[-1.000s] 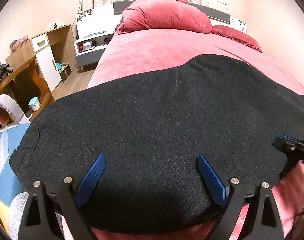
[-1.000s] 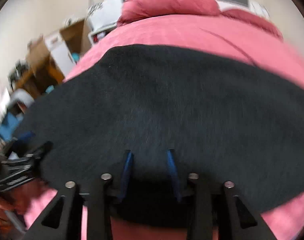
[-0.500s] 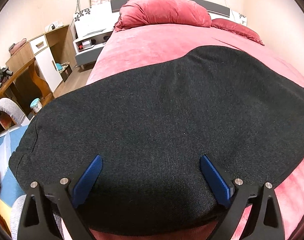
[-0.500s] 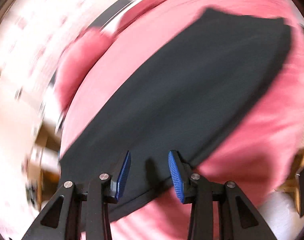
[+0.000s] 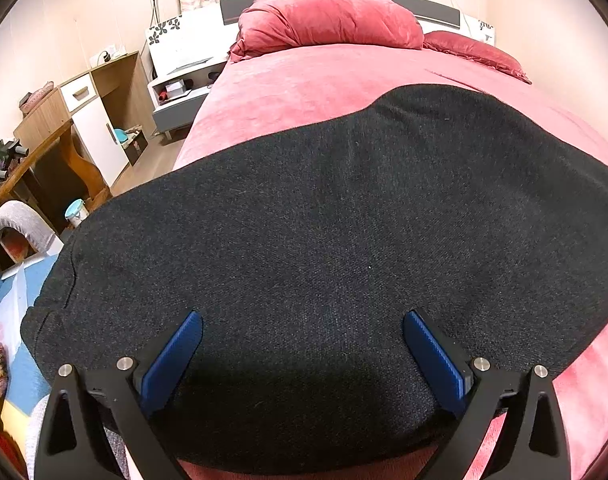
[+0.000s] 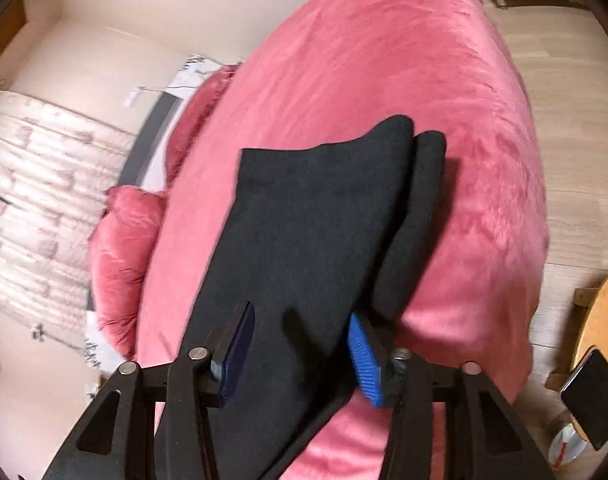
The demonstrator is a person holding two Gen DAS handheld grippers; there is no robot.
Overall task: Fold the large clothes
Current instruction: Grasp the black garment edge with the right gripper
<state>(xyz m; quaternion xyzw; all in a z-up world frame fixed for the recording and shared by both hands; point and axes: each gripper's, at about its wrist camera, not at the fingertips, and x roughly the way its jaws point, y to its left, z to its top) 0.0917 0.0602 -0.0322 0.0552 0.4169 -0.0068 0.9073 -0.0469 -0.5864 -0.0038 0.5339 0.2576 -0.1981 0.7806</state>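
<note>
A large black knitted garment (image 5: pixel 344 240) lies flat across the pink bed (image 5: pixel 312 80). My left gripper (image 5: pixel 304 360) hovers over its near edge, open wide, its blue pads (image 5: pixel 172 356) apart and touching nothing. In the right wrist view the same garment (image 6: pixel 304 220) runs away from me lengthwise, with a second folded layer (image 6: pixel 420 216) along its right side. My right gripper (image 6: pixel 302 354) is rolled over at the garment's near end. Its jaws are closing with the black cloth between the pads (image 6: pixel 364 364), which do not visibly pinch it.
Red pillows (image 5: pixel 328 16) lie at the head of the bed. A white bedside cabinet (image 5: pixel 184 76) and a wooden desk (image 5: pixel 64 120) stand on the left. Beside the bed on the right is wooden floor (image 6: pixel 564 120) and a round wooden table with a phone (image 6: pixel 592 396).
My right gripper swept along the garment to its right end and rolled over, leaving the left wrist view. My left gripper stayed put and its jaws spread slightly wider.
</note>
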